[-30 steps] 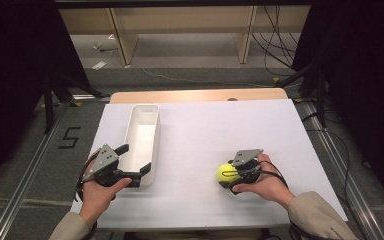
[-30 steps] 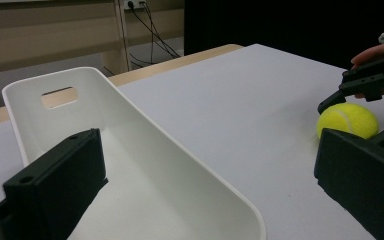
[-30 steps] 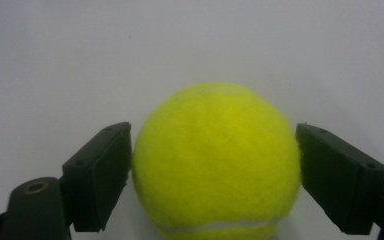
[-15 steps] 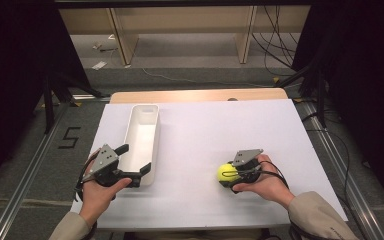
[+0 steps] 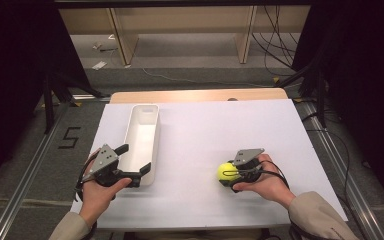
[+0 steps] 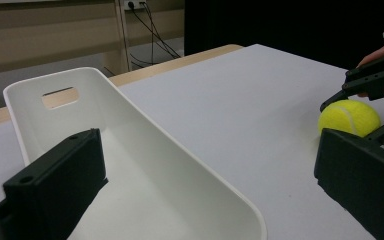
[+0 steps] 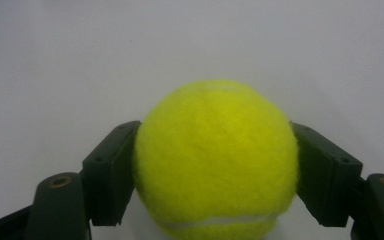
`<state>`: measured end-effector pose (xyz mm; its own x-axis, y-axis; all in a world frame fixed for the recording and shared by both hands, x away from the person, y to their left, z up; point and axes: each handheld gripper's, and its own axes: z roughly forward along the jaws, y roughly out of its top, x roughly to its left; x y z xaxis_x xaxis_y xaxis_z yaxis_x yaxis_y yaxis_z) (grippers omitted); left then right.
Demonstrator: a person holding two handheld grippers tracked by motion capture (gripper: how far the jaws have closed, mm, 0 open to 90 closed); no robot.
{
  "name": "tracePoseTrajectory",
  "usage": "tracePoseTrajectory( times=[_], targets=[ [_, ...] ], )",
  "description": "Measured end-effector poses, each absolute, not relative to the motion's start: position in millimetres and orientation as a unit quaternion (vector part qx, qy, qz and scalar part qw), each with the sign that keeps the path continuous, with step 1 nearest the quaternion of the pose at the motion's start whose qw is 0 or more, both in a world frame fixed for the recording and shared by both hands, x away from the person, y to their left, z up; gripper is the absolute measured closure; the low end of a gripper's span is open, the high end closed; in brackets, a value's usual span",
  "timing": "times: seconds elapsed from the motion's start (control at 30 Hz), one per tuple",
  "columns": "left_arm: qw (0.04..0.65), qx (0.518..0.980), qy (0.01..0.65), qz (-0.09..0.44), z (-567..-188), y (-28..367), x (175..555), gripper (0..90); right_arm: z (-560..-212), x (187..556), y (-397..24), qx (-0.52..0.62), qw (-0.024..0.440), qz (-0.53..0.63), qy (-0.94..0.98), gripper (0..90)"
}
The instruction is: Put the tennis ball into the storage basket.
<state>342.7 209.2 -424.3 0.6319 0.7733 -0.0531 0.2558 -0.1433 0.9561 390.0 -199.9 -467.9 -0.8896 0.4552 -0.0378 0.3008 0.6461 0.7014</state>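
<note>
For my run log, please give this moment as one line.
right gripper: shut on tennis ball | left gripper: open, straddling white bin wall | ball on table

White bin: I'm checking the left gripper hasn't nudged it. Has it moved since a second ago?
No. The white bin keeps its place against the table's wooden edge.

White sheet [image 5: 205, 130] covers wooden table [image 5: 195, 95] (floor marked 5 [image 5: 70, 137]).

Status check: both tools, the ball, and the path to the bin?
Right tool shut on tennis ball, ball on the table. Left tool open at white bin. Nothing lies between ball and bin.
</note>
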Motion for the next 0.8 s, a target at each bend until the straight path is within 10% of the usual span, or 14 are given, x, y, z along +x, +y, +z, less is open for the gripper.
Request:
tracePoseTrajectory(
  times=[0.8],
  targets=[
    [0.549, 0.72, 0.355, 0.235, -424.7, 206.7, 343.7, 0.0, -455.3, 391.6, -204.6, 0.221, 0.117, 0.408, 0.878, 27.5]
  ],
)
